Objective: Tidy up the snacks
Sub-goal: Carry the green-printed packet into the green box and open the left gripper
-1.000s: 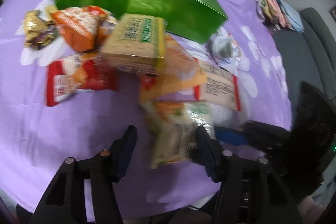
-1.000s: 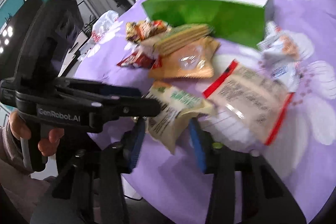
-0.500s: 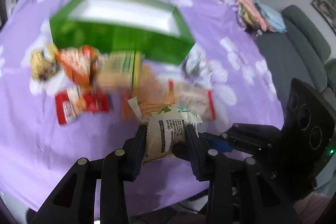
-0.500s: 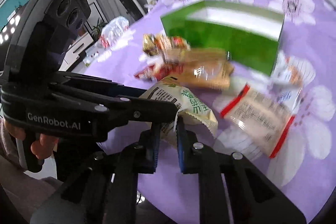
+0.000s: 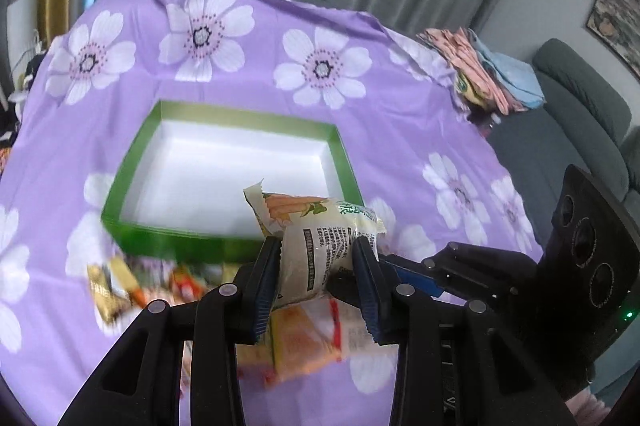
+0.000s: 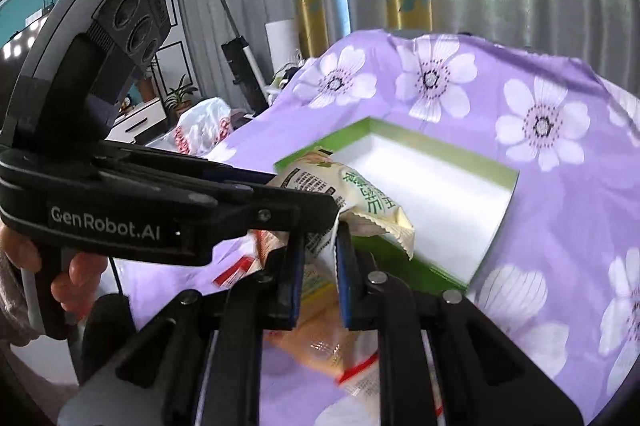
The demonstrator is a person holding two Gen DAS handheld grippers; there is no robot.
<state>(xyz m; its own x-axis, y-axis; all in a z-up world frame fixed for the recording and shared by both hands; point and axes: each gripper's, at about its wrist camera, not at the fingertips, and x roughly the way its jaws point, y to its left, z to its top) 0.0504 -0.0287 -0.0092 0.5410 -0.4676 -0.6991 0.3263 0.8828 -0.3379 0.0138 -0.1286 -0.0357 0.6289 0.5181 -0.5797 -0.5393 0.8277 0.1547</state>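
Note:
A pale snack packet (image 5: 320,238) with green print and a corn picture hangs above the table, held by both grippers. My left gripper (image 5: 318,266) is shut on its body. My right gripper (image 6: 322,258) is shut on the packet's thin edge (image 6: 320,246), and its puffed end (image 6: 360,202) sticks out past the fingers. Just behind the packet stands a green box (image 5: 344,162) with a white inside and nothing in it; in the right wrist view the green box (image 6: 496,210) lies to the right of the packet. More snack packets (image 5: 304,342) lie blurred on the cloth below the grippers.
The round table wears a purple cloth with white flowers (image 5: 320,70). A gold-wrapped snack (image 5: 108,290) lies at the lower left. Folded cloths (image 5: 488,74) sit at the table's far right edge, beside a grey sofa (image 5: 580,130). A hand (image 6: 76,282) holds the left gripper's handle.
Both grippers closed on the pale packet and lifted it off the cloth, up toward the green box. The other snacks now lie lower in both views.

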